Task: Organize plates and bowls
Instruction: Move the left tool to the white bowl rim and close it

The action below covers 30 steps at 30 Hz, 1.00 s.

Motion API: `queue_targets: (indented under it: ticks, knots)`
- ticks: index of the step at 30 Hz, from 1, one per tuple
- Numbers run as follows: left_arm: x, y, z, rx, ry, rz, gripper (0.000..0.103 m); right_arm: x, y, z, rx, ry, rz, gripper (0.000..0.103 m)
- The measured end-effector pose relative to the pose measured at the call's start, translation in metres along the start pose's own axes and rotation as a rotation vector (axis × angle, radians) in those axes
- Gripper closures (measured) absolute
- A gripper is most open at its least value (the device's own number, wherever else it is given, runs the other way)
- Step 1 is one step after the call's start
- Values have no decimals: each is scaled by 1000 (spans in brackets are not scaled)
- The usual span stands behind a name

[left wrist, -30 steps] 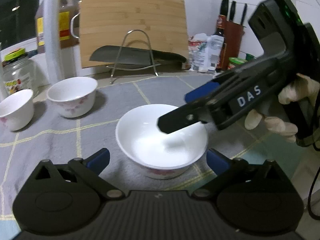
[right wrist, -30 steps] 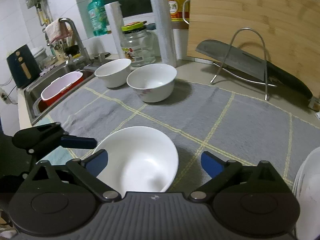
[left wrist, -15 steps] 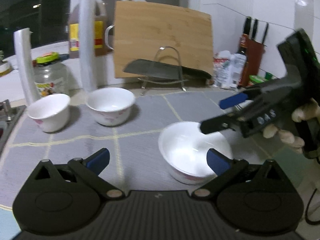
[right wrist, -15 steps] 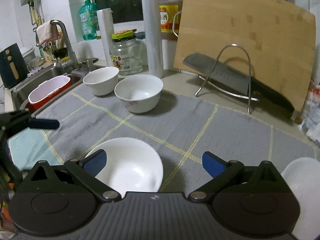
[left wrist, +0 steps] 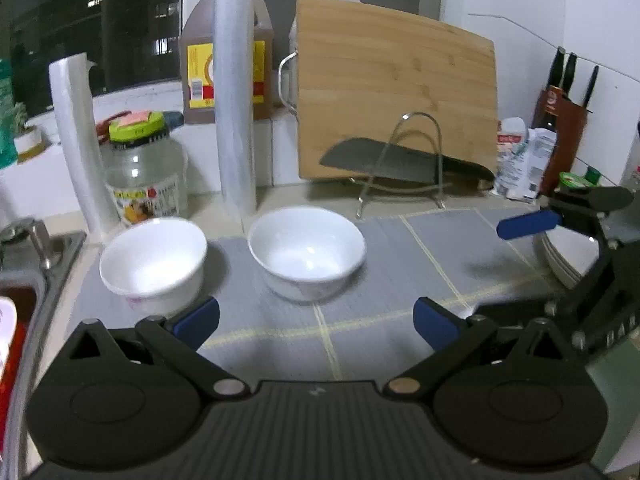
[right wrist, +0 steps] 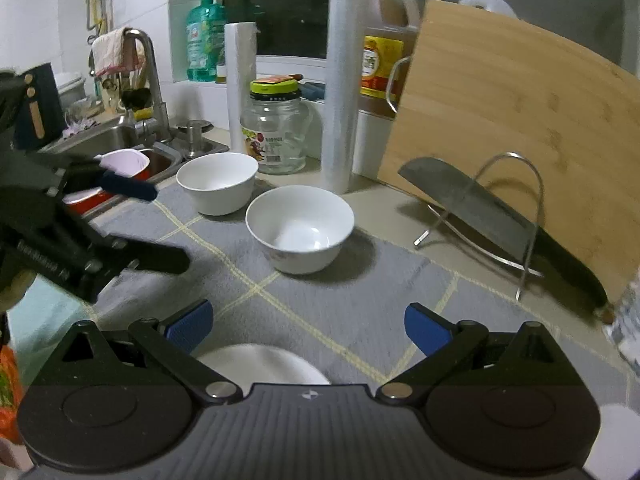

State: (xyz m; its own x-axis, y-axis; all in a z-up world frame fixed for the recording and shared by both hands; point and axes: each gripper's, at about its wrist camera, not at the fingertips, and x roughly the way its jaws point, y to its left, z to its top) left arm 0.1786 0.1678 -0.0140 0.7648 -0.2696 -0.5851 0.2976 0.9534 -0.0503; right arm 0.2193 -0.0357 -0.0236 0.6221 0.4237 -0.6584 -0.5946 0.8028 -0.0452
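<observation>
Two white bowls [right wrist: 300, 228] on grey mat [right wrist: 360, 304], wide-spread right gripper [right wrist: 308, 326] above perhaps a third.

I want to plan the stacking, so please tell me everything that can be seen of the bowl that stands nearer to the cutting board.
The bowl is white and glossy, apparently ceramic, round with a deep, empty inside and a faint floral print low on its outer wall. It stands upright on the grey checked mat, apart from the second bowl beside it. A tall clear roll stands just behind it. Nothing touches it but the mat; both grippers are away from it.
</observation>
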Motion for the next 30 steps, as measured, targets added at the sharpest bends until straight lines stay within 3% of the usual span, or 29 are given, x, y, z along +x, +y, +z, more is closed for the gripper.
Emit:
queue_targets:
  ticks: [5,11,30]
  knots:
    - [23,12,16,10,1,0,1,21,0,9,-36,12,6,0]
    - [53,28,32,-25,9,-61,1,44,-1,19,-94,42,23,0]
    - [127,43,62,-90,132,-157,2,104,-10,45,-127,106,120,0]
